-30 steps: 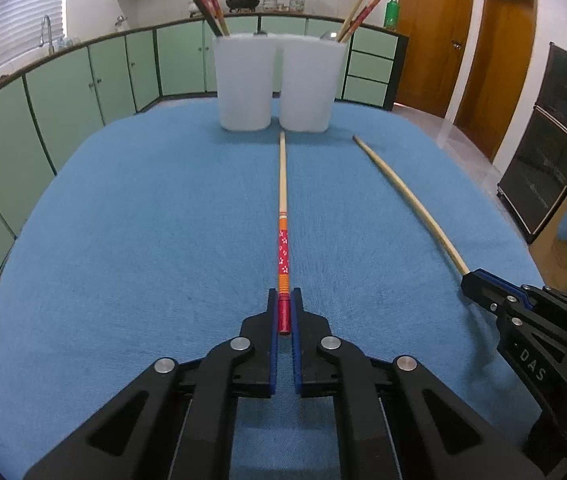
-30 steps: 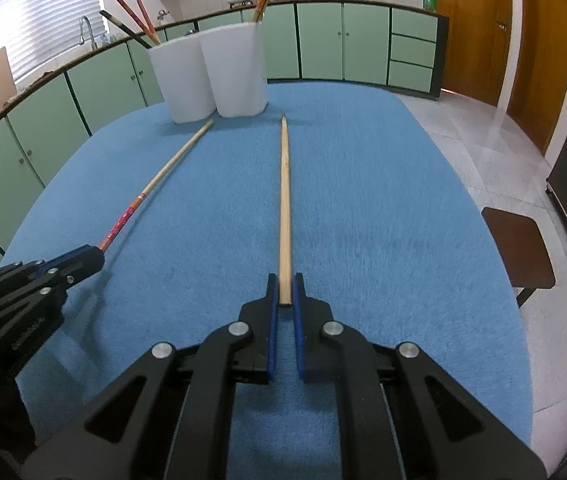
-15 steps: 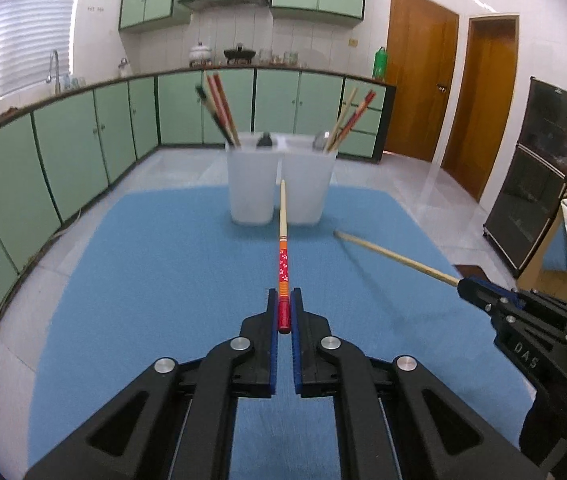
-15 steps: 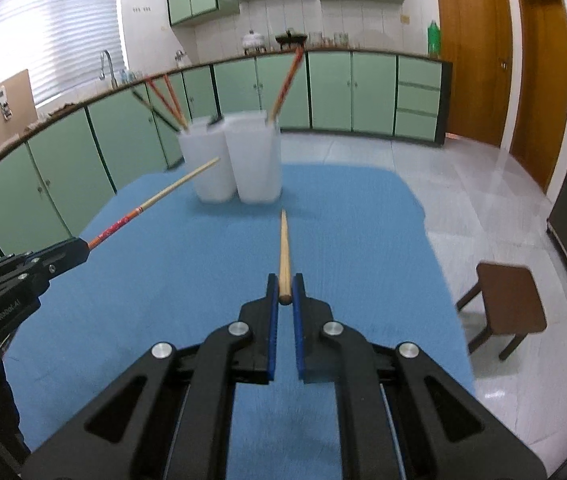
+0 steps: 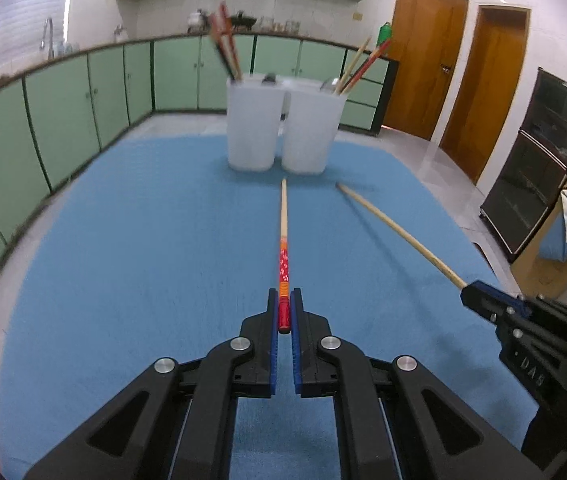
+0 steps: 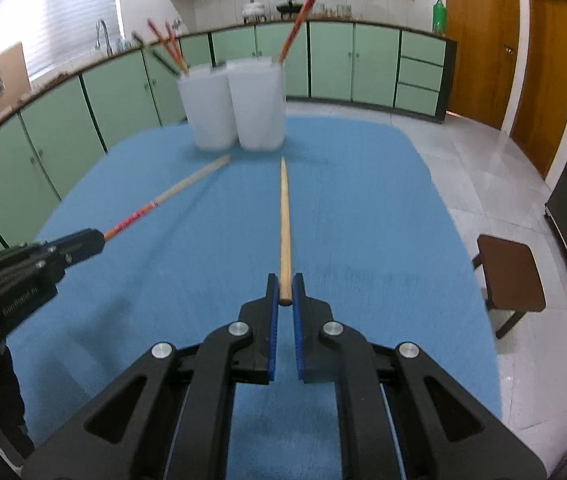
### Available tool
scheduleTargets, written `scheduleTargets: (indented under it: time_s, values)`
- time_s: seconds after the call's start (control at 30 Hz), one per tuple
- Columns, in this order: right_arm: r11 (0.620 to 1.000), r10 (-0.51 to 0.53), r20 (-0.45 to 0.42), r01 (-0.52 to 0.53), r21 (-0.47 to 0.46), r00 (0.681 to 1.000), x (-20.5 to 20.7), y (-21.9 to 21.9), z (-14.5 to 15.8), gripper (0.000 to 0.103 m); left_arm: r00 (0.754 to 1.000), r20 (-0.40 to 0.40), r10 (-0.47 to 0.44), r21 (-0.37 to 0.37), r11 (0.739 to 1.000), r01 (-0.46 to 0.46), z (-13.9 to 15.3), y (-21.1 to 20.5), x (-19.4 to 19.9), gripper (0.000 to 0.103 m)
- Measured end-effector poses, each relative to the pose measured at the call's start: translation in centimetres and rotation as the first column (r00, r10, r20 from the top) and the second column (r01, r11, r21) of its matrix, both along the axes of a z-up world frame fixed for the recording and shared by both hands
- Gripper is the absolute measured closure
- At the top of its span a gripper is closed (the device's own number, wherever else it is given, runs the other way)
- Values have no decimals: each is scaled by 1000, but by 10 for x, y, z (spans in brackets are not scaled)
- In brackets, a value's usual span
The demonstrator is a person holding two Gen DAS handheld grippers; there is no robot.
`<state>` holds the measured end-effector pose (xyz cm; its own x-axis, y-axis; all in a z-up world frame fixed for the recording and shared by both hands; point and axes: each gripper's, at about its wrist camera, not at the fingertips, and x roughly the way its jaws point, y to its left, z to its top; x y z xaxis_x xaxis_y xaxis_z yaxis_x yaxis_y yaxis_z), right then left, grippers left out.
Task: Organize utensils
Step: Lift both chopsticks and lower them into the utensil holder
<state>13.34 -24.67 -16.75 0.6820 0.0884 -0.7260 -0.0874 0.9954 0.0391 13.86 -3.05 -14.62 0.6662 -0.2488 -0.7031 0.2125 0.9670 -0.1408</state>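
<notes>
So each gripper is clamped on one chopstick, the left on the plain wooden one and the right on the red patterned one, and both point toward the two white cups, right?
The chopsticks are swapped. In the left wrist view the left gripper clamps the red patterned chopstick; in the right wrist view the right gripper clamps the plain wooden chopstick. Both do point toward the two white cups.

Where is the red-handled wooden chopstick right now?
Left-wrist view, centre: the red-handled wooden chopstick is clamped in the left gripper, tip toward two white plastic cups.

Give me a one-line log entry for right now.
left gripper: shut on red-handled chopstick | right gripper: shut on plain chopstick | both point toward white holders
</notes>
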Motion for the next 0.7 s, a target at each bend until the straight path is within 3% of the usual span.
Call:
scheduleTargets:
  time_s: [0.23,0.43,0.7]
  values:
    - [1000,-11,-67,9,-23,998,9,2,-35,97,998,-63,-31,-11,999,30,-33,3,3,97]
    - [1000,-10,-71,9,-9,997,12,2,-38,97,995,-86,-45,3,999,46,-41,1,0,97]
    - [1000,-9,-77,10,19,997,12,-2,-39,96,995,-80,-63,37,997,66,-40,-1,-12,83]
